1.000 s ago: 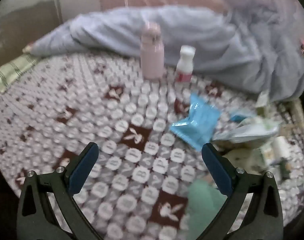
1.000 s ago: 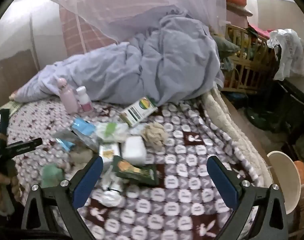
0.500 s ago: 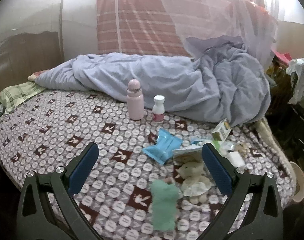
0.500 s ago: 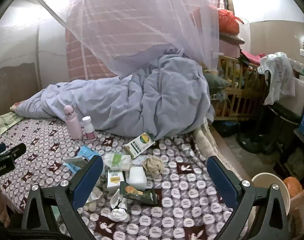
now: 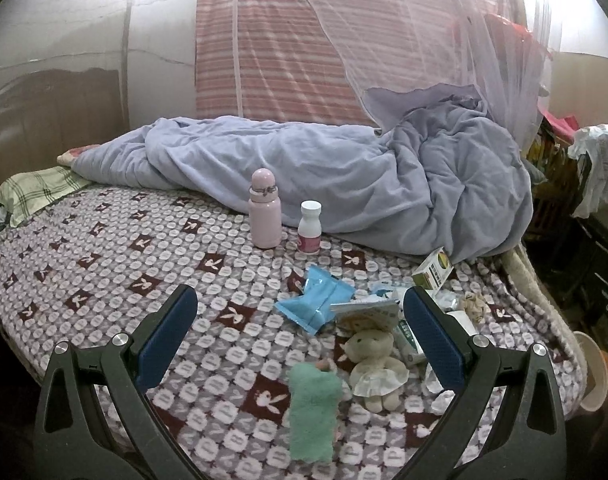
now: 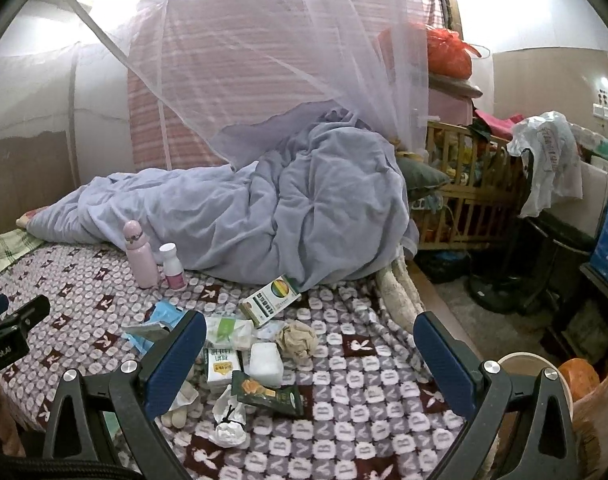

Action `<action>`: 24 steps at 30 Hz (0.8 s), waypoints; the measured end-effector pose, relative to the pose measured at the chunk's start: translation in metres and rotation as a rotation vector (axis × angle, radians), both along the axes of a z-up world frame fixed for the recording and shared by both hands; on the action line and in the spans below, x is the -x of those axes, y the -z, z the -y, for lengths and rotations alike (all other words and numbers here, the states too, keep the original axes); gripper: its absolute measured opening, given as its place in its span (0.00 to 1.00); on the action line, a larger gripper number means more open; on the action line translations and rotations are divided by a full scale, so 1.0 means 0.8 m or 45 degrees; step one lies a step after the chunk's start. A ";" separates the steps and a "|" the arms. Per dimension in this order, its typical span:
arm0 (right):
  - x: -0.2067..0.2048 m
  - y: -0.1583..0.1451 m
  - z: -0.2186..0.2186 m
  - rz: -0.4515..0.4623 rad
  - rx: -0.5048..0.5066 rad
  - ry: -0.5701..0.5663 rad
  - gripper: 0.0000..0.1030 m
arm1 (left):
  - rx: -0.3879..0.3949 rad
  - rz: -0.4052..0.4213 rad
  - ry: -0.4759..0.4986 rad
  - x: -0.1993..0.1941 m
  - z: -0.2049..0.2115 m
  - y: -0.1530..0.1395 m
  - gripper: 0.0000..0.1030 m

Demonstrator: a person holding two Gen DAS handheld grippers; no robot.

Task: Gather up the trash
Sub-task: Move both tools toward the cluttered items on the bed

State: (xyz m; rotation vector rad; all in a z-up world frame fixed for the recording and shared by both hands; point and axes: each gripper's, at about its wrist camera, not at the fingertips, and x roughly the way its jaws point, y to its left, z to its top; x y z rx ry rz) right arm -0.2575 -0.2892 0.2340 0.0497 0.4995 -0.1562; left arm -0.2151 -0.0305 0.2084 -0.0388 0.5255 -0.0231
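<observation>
Trash lies scattered across the near right part of a bed [image 6: 368, 384] covered in a nubby, bunny-patterned blanket, in front of a rumpled lilac duvet [image 6: 304, 208]. Largest is a stiff green-and-white carton [image 6: 269, 300], then a glossy blue wrapper [image 5: 316, 304], a dark foil packet [image 6: 269, 394], a crumpled brown paper ball [image 6: 296, 340] and a crumpled white tissue [image 6: 227, 426]. Both the left gripper [image 5: 299, 336] and right gripper [image 6: 310, 360] hover with jaws spread wide, holding nothing. Likely risk: a soft cream plush toy [image 5: 374, 364] and a pink bottle [image 5: 265, 210] sit among the litter and could be grabbed by mistake; slick foil may slip.
</observation>
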 end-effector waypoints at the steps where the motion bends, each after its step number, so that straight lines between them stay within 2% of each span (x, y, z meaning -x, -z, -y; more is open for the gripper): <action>1: 0.000 0.000 0.001 0.002 0.000 0.001 1.00 | -0.003 -0.003 -0.002 -0.001 0.001 0.000 0.99; 24: -0.011 0.011 0.001 -0.008 0.005 0.012 1.00 | -0.035 0.001 -0.031 -0.007 0.009 0.017 0.99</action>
